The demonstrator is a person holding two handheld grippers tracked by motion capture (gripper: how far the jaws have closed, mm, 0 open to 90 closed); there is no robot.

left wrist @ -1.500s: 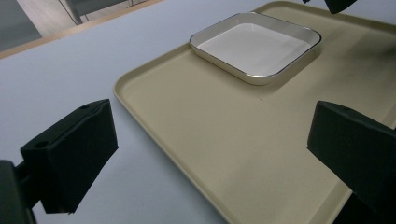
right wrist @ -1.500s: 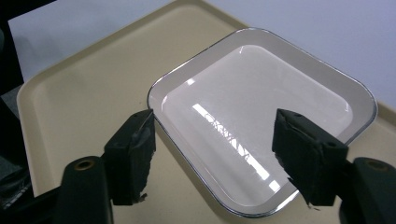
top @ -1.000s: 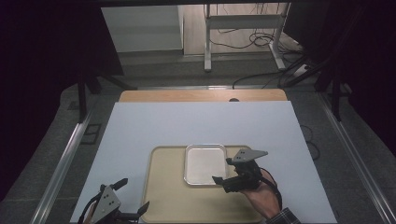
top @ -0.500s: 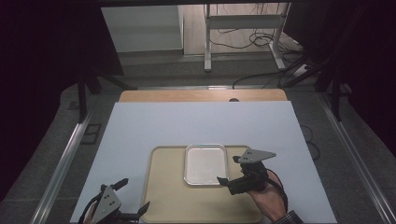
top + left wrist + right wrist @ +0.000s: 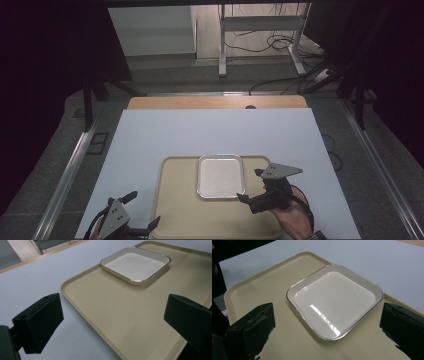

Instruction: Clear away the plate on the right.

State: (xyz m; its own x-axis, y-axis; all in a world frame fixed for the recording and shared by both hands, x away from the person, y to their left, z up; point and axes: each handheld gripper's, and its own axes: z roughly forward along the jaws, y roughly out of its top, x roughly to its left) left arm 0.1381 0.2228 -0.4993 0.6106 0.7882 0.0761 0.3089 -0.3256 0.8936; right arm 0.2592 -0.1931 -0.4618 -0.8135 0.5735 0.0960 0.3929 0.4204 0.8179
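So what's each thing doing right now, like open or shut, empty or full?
Square dish: empty, flat on the tray, nothing touching it.
Tray: flat on the table, carrying just the dish.
Right gripper: jaws just opened wide, holding nothing.
Left gripper: open, holding nothing.

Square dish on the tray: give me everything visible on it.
The square dish is shallow, with rounded corners, a glossy white well, a cream sloping wall and a thin dark-silver rim line; it looks like glazed ceramic. It is empty, lies flat and upright on the far part of the beige tray, near its far edge. Only the tray touches it. The right claw stands open just beside its near right corner, apart from it.
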